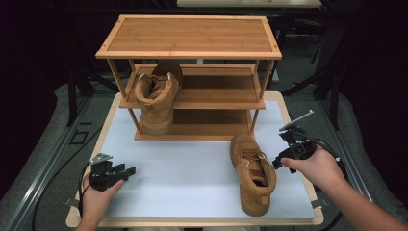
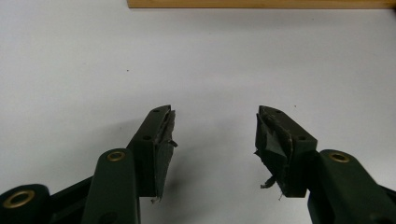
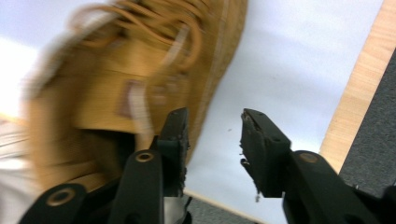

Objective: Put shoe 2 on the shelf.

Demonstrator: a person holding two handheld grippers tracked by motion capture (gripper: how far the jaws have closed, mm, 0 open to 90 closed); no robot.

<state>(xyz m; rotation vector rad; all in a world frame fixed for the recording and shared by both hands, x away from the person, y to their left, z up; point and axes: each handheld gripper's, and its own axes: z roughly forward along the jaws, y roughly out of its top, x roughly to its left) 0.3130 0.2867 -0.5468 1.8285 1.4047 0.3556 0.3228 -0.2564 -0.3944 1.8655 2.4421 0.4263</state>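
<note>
**Q:** What is going on at the table?

**A:** I am working two tan boots onto a wooden rack. One boot is sitting on the rack's middle shelf, toe toward me. The second boot is standing on the white table, in front of the rack's right end, heel toward me.

**Q:** And your grippers?

**A:** My right gripper is hanging just right of the second boot — jaws parted, nothing between them. In the right gripper view the boot is lying blurred beside the left jaw, not gripped. My left gripper is resting low near the table's front left corner, well apart from both boots, jaws wide and empty over bare tabletop in the left gripper view.

**Q:** So which step is this?

**A:** As I judge it, the second boot is standing released, not yet shelved — half the job is showing as done.

**Q:** What is the next move asking for?

**A:** Probably a fresh grip on the boot's collar or side, firm enough for a heavy, floppy upper, then a lift clearing the shelf edge, setting it to the right of its mate. The rack's uprights are leaving little room, so I am expecting a careful angle.
</note>
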